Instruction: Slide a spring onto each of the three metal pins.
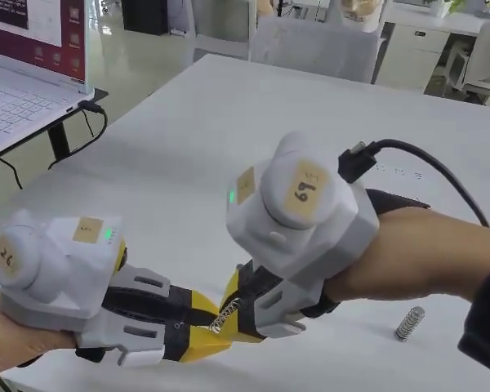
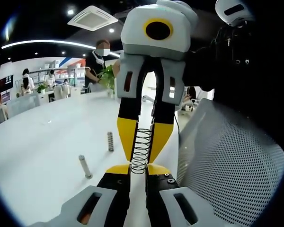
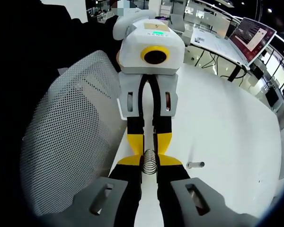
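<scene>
spring (image 2: 141,144) is gripped over the surface (image 1: 229,147) by left tongs (image 2: 138,169) and right tongs (image 3: 150,169), both closed on it; threading seems in hand, and alignment with a bare pin (image 2: 85,166) is needed next.

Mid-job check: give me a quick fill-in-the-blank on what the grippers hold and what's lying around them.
1. The left gripper and right gripper meet tip to tip around one ____.
2. In the head view, a second spring sits on the table to the grippers' ____.
3. The laptop at upper left has its lid ____.
Missing: spring; right; open.
</scene>
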Demonstrator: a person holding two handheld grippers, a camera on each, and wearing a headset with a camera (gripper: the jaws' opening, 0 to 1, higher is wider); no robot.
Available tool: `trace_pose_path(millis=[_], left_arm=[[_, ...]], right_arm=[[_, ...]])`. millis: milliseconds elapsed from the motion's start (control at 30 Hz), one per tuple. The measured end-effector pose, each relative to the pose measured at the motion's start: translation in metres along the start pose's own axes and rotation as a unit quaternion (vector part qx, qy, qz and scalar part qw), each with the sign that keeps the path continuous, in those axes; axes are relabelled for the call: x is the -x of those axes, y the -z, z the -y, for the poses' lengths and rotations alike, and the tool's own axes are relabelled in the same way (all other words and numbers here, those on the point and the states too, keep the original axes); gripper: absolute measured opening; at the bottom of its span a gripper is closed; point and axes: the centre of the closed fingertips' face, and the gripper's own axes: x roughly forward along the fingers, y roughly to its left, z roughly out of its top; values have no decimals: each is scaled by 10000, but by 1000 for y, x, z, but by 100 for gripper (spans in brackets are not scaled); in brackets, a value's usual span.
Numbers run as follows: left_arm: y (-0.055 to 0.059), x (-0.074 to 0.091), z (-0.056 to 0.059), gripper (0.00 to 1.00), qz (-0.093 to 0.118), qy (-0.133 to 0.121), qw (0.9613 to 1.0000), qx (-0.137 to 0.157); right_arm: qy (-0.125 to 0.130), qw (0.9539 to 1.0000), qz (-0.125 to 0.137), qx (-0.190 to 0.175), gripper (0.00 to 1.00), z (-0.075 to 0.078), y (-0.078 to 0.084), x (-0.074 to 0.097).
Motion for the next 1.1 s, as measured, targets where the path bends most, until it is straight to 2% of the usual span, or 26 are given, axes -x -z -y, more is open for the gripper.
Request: trace_pose_path(millis=[100, 200, 400, 633, 700, 833, 1033, 1100], left_arm=[[3, -1, 1, 4, -72, 4, 10000, 3], [1, 1, -1, 5, 0, -31, 10000, 49], [6, 3, -4, 13, -33, -90, 9999, 133], [15, 6, -11, 29, -86, -252, 9992, 299], [17, 8, -14, 31, -74, -318, 9990, 317], [18, 12, -23, 46, -8, -515, 9978, 417], [18, 15, -32, 62, 82, -755, 9959, 498], [18, 16, -32, 63, 83, -774, 9957, 504]], right_arm=[[-23, 10000, -2, -3, 9, 0, 0, 0], [-15, 10000, -28, -2, 9, 0, 0, 0], [3, 10000, -32, -21, 9, 1, 1, 1], [53, 10000, -51, -59, 9, 5, 5, 3], [56, 9999, -57, -69, 9, 5, 5, 3], [65, 9999, -52, -74, 9, 6, 6, 4], [86, 9999, -67, -86, 9, 8, 8, 5], [84, 9999, -75, -93, 9, 8, 9, 6]])
